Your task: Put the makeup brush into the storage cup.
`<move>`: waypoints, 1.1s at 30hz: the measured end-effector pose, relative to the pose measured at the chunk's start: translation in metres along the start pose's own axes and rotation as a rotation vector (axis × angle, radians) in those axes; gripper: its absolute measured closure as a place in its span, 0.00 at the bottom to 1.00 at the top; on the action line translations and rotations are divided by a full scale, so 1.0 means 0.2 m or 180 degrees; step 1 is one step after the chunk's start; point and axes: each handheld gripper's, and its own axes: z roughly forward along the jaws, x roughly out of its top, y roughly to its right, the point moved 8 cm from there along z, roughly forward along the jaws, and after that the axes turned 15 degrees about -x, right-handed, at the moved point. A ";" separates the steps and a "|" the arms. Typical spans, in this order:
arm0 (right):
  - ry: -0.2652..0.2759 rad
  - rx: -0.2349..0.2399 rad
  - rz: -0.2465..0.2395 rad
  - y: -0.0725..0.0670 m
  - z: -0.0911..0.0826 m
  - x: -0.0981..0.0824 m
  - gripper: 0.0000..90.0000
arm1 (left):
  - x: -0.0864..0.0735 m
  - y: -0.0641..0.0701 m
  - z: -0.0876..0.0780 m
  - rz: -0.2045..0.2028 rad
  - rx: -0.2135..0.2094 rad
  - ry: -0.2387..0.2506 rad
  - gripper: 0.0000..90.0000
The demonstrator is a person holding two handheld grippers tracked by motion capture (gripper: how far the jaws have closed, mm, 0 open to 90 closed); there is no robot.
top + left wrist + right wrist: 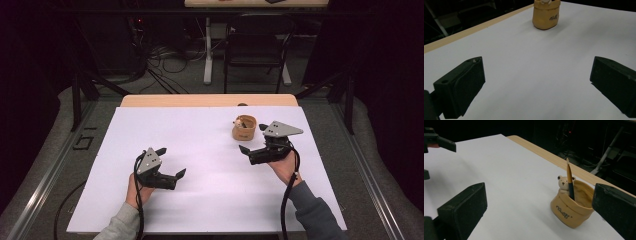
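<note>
On the white worktop (200, 150) the tan pouch-shaped holder (244, 128) stands at far right, pencil (569, 181) upright inside; right gripper (253, 139) just beside it, fingers apart, nothing gripped; left gripper (171, 162) well apart, fingers spread; grasp not yet begun.

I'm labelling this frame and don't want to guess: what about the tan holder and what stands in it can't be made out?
- Tan sack-shaped pen holder: its right side is hidden in the right gripper view by a black pad of the right tongs.
- Its dark script: too small and blurred in both gripper views to read.
- Brown-and-black brush: its lower end is hidden inside the holder.
- Holder's top: cut off by the upper edge of the left gripper view.
</note>
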 end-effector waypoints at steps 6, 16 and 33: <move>0.0109 0.0042 -0.0027 -0.03 -0.06 -0.04 0.00 | 0.00 0.00 -0.05 0.0013 0.0023 0.0098 0.00; 0.0351 -0.0052 -0.0123 -0.08 -0.14 -0.10 0.00 | -0.02 0.01 -0.11 -0.0006 0.0022 0.0163 0.00; 0.0456 -0.0236 -0.0103 -0.09 -0.30 -0.21 0.00 | -0.11 0.04 -0.24 -0.0065 0.0063 0.0195 0.00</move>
